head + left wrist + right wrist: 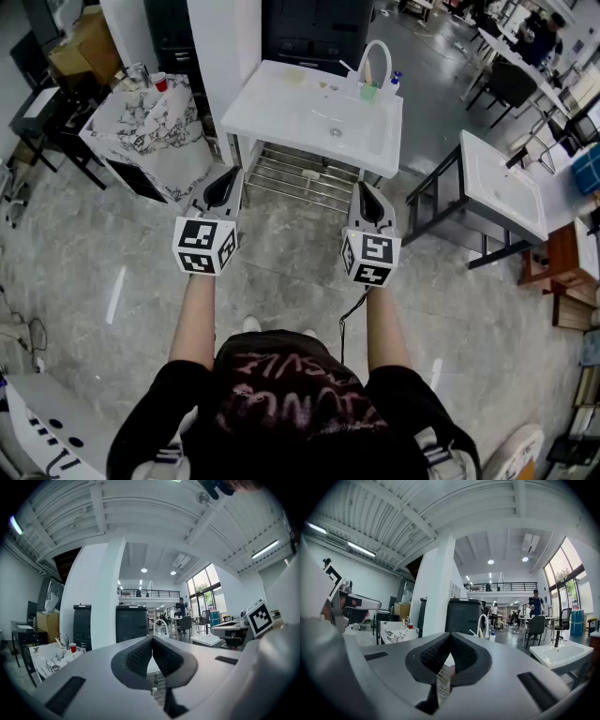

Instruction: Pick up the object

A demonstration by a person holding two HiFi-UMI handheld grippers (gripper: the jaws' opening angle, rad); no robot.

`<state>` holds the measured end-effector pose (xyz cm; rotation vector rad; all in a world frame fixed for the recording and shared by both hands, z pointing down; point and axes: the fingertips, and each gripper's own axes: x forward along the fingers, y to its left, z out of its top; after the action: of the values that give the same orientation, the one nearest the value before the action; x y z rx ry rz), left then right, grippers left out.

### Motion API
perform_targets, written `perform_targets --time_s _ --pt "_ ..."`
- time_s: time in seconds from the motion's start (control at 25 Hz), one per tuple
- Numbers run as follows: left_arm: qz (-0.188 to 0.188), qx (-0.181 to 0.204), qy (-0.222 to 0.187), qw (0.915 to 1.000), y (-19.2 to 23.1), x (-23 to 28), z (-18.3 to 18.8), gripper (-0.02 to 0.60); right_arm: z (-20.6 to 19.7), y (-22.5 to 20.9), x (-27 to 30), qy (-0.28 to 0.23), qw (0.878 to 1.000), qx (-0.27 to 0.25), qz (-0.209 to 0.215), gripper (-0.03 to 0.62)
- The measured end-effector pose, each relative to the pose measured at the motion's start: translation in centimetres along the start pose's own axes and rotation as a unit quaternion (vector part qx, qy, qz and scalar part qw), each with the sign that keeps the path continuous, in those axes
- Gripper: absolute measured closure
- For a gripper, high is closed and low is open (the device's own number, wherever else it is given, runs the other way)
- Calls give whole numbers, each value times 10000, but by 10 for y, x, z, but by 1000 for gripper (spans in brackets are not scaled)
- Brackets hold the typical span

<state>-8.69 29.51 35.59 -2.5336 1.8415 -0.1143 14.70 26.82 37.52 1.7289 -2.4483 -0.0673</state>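
Head view, looking steeply down.
- Left gripper: at 11 o'clock of the head, held level. Clenched tight in its own view, pads meeting, nothing between them.
- Right gripper: at 1 o'clock, level, alongside the left and apart from it. Jaws likewise pressed together in its own view, and empty.
- Both aimed at 12 o'clock toward the sink, with bare floor between tips and near rim. No contact with anything.
- Sink: white, on a metal frame, with a slatted rack beneath.
- Along the sink's far rim, toward 1 o'clock: white faucet, green cup at its foot, bottle just beside the cup.
- Thing to pick up: cannot tell which. Likely one of those small items on the far rim, all well apart from both grippers.
- Marble table: at 10 o'clock of the grippers, with a red cup at its far edge.
- Second sink: at 3 o'clock, on a dark frame.
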Motion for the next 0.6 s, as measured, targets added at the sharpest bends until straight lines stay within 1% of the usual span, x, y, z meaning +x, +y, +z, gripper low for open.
perform_targets --time_s 0.32,0.6 --pt "-14 -51 61 10000 -1 0 -6 566 -3 -3 -2 -19 10000 82 -33 580" --pt "37 -38 83 10000 5 -2 -8 565 -8 3 -3 -20 9999 117 44 580"
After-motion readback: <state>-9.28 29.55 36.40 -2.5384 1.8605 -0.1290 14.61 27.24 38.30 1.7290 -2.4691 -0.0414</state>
